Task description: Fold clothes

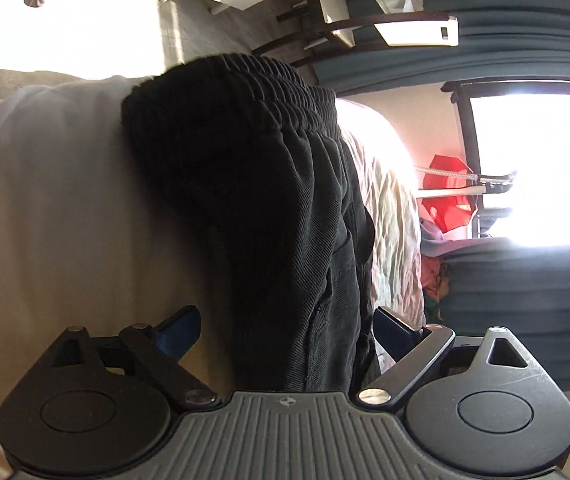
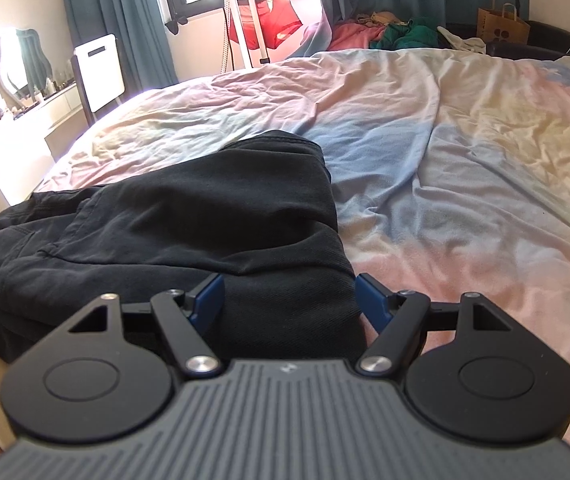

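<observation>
Your left gripper (image 1: 285, 330) has its blue fingers (image 1: 181, 330) spread apart, with the black trousers (image 1: 269, 208) running between them; the cloth touches neither pad as far as the view shows. Your right gripper (image 2: 287, 300) likewise stands spread, straddling the near edge of the black trousers (image 2: 189, 232), which lie on the bed (image 2: 465, 168) over a pastel cover.

A brown paper bag (image 2: 503, 20) stands past the bed; its contents are not visible.

The trousers are dark twill with a gathered elastic waistband (image 1: 241, 92) and a visible pocket seam, folded over into a thick bundle.
</observation>
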The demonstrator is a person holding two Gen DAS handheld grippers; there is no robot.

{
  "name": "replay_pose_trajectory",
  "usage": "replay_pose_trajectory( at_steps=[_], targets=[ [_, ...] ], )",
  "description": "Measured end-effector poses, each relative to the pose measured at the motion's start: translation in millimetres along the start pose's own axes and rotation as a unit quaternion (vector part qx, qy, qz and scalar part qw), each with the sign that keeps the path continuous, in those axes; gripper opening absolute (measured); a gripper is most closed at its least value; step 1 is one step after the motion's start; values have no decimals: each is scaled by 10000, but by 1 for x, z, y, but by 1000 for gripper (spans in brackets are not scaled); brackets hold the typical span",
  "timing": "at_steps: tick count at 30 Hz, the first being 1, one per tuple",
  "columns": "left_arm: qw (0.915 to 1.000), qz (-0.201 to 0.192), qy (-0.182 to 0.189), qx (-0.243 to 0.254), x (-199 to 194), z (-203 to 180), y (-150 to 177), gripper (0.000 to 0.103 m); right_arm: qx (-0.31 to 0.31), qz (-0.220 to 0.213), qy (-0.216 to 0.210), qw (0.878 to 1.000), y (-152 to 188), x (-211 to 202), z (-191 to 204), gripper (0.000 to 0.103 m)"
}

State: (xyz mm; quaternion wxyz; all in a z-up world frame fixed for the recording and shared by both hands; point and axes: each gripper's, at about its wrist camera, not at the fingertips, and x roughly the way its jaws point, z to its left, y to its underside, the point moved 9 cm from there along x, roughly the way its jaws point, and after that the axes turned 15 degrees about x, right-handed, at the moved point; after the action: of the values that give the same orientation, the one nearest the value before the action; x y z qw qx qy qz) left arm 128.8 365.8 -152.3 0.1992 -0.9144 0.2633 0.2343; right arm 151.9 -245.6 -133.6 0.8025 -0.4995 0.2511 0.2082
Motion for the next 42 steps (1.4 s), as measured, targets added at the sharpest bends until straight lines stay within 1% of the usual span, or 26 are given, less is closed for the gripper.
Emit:
replay_pose_trajectory(
  at_steps=[2, 3, 4, 5, 7, 8, 10, 11, 13, 15, 16, 18, 20, 22, 24, 25, 27, 29, 31, 32, 34, 36, 37, 38, 41, 42],
  targets=[
    [9999, -78, 9, -71, 14, 1, -3, 80, -6, -147, -30, 9999, -3, -4, 2, 74],
    [9998, -150, -59, -64, 19, 3, -6, 69, -44, -280, -87, 9996, -6, -7, 4, 74],
    [9996, -227, -136, -52, 24, 4, -9, 62, -95, -402, -178, 9990, -8, -11, 8, 74],
    [9993, -303, -214, -39, 28, 6, -11, 61, -128, -490, -294, 9983, -10, -13, 12, 74],
    [9985, -443, -316, 17, 34, 8, -17, 53, -194, -662, -525, 9962, -13, -19, 21, 74],
    [9982, -503, -333, 65, 35, 8, -21, 51, -249, -636, -594, 9959, -11, -17, 26, 74],
    [9969, -632, -396, 259, 35, 6, -27, 39, -359, -582, -732, 9950, -9, -13, 35, 74],
    [9957, -701, -445, 419, 33, 4, -30, 36, -413, -424, -756, 9954, -5, -7, 38, 74],
    [9922, -805, -593, 747, 30, -3, -32, 27, -696, 184, -666, 9952, 15, 16, 45, 74],
    [9866, -944, -821, 1048, 27, -13, -33, 24, -1102, 833, -511, 9891, 39, 39, 51, 76],
    [9822, -1023, -964, 1249, 26, -24, -33, 22, -1389, 783, -430, 9863, 44, 42, 54, 77],
    [9708, -1208, -1186, 1699, 22, -50, -33, 21, -1520, 715, -395, 9850, 46, 42, 59, 78],
    [9566, -1421, -1320, 2176, 19, -82, -31, 20, -1330, 718, -498, 9873, 43, 38, 56, 78],
    [9392, -1642, -1440, 2650, 20, -121, -27, 19, -1140, 721, -602, 9890, 39, 34, 53, 78],
    [9188, -1867, -1523, 3127, 21, -161, -18, 19, -902, 712, -694, 9909, 33, 28, 50, 76],
    [9071, -1982, -1545, 3377, 22, -183, -11, 19, -760, 711, -740, 9918, 30, 24, 48, 75],
    [8865, -2181, -1488, 3801, 26, -226, 14, 19, -312, 736, -874, 9930, 20, 17, 40, 75],
    [8699, -2387, -1362, 4095, 37, -280, 52, 19, 219, 734, -1020, 9918, 9, 9, 28, 76],
    [8503, -2575, -1304, 4400, 43, -316, 82, 18, 820, 689, -1134, 9878, -5, 1, 11, 76],
    [8376, -2672, -1283, 4590, 50, -335, 102, 19, 1186, 611, -1180, 9840, -12, -5, 0, 76],
    [8090, -2814, -1230, 5013, 68, -370, 147, 19, 1751, 429, -1196, 9763, -25, -13, -22, 76],
    [7795, -2877, -1192, 5435, 93, -393, 194, 19, 2087, 235, -1146, 9710, -38, -19, -41, 78],
    [7588, -2902, -1206, 5705, 108, -402, 226, 19, 2252, 140, -1121, 9678, -44, -22, -50, 78],
    [7407, -2913, -1196, 5934, 123, -409, 249, 19, 2304, 117, -1135, 9664, -48, -24, -55, 78],
    [6878, -2791, -1205, 6593, 171, -413, 313, 19, 2584, -92, -1125, 9594, -61, -30, -72, 78],
    [6728, -2696, -1215, 6781, 185, -411, 329, 20, 2699, -158, -1139, 9560, -65, -32, -77, 78]
  ],
)
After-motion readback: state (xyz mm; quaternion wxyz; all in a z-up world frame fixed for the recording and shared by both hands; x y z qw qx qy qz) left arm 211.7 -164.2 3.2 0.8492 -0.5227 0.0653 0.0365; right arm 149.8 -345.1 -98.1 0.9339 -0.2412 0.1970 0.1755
